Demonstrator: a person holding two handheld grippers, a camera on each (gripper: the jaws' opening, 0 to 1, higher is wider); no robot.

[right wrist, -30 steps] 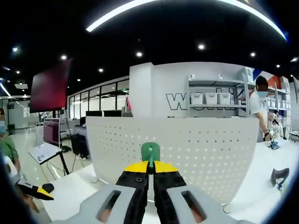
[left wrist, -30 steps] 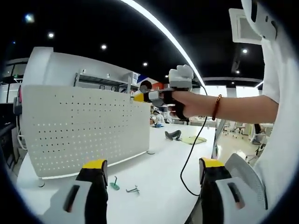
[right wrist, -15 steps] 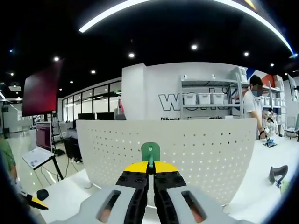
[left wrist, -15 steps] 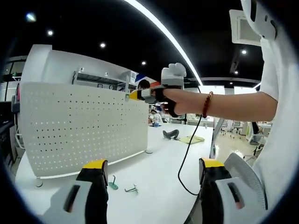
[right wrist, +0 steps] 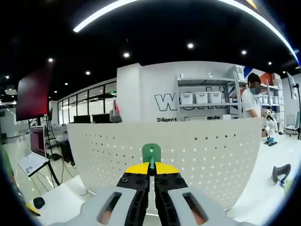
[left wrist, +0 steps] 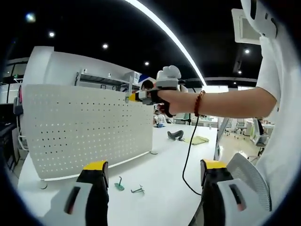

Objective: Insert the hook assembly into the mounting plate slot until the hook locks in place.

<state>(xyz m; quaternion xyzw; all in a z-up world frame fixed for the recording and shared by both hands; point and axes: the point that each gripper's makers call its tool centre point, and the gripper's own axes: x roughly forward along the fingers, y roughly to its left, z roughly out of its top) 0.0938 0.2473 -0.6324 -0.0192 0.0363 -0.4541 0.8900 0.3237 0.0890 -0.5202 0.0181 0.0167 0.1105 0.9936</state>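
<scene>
Left gripper view, left to right: white perforated mounting plate (left wrist: 87,134) stands upright on the tabletop (left wrist: 164,174). Two spare hooks (left wrist: 129,187) lie loose on the tabletop just in front of it. Left gripper (left wrist: 153,176) is low, jaws wide apart, empty, well back from the plate. Further right, the right gripper (left wrist: 134,97) sits up at the plate's top right corner, a hand (left wrist: 169,101) around its handle.

Right gripper view: right gripper (right wrist: 151,170) has its jaws clamped tight on the green hook assembly (right wrist: 151,154), tab poking up past the yellow tips. The plate (right wrist: 197,160) is straight ahead along the jaw axis, hook facing the upper rows of holes. Contact with the plate: can't tell from here.

Judgement: right gripper is the working one and far nearer. Hook's long axis runs up the plate face, so the move should be straight forward into a slot, then seat until it locks. Left gripper could steady the plate.
</scene>
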